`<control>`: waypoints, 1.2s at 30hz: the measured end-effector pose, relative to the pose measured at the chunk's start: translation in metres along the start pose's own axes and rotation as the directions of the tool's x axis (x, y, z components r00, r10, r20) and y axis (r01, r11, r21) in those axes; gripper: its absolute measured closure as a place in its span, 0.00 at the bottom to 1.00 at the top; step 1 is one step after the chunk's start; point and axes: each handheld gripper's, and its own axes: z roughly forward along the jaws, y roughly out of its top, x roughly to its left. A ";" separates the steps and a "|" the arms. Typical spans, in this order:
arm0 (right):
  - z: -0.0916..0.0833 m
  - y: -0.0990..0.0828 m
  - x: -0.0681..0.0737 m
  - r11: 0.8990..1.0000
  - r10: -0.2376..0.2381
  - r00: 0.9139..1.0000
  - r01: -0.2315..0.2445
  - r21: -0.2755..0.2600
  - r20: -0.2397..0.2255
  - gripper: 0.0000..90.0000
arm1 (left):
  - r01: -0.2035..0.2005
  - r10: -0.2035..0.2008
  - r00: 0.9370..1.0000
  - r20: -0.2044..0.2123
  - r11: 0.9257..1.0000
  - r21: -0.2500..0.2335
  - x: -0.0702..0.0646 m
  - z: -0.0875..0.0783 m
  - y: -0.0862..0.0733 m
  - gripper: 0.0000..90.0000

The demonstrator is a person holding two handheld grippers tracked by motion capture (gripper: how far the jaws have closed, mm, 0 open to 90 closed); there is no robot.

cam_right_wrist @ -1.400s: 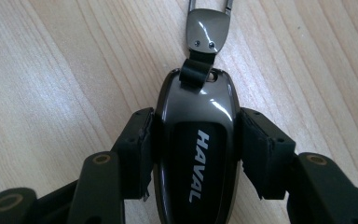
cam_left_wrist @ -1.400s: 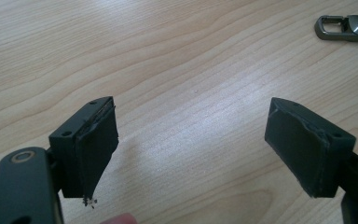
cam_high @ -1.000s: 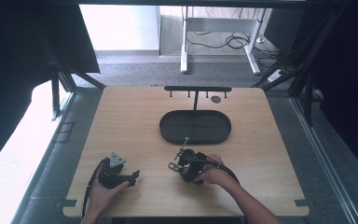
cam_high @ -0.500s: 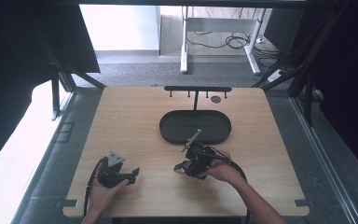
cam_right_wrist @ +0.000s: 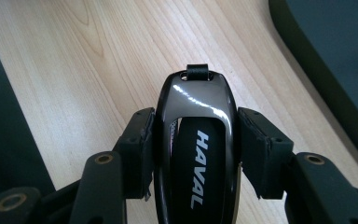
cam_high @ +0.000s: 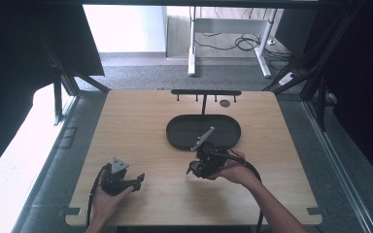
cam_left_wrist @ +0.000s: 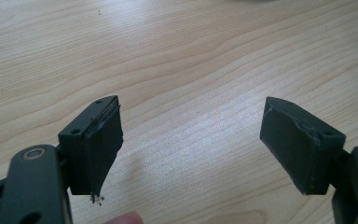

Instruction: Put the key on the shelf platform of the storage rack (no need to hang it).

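Key fob (cam_right_wrist: 198,149), marked HAVAL, clamped between right gripper (cam_right_wrist: 196,154) jaws above table (cam_right_wrist: 74,70), beside tray (cam_right_wrist: 335,51). High view: right gripper (cam_high: 205,164) near tray (cam_high: 175,133); left gripper (cam_high: 119,178) on table. Left gripper view: left gripper (cam_left_wrist: 191,140) jaws spread, empty.

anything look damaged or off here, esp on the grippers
The left gripper has worn pads: the rubber edges look frayed and chipped, with crumbs hanging off the lower tip of one. It is open and empty. The right gripper grips a glossy black HAVAL key fob squarely; nothing there looks wrong.
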 end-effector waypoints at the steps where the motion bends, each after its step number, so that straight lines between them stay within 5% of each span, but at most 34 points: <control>1: -0.002 0.001 0.000 1.000 -0.003 1.000 0.003 -0.003 0.003 0.55 | 0.000 0.000 1.000 0.001 1.000 0.001 0.000 0.000 0.000 0.23; 18: -0.011 0.008 -0.016 1.000 0.005 1.000 -0.005 -0.024 -0.014 0.55 | 0.018 -0.018 1.000 0.008 1.000 0.014 0.002 0.007 0.002 0.24; 36: -0.024 0.014 -0.023 0.999 0.016 1.000 -0.016 -0.046 0.014 0.55 | -0.054 0.054 0.999 -0.001 0.998 0.022 -0.006 0.011 0.007 0.23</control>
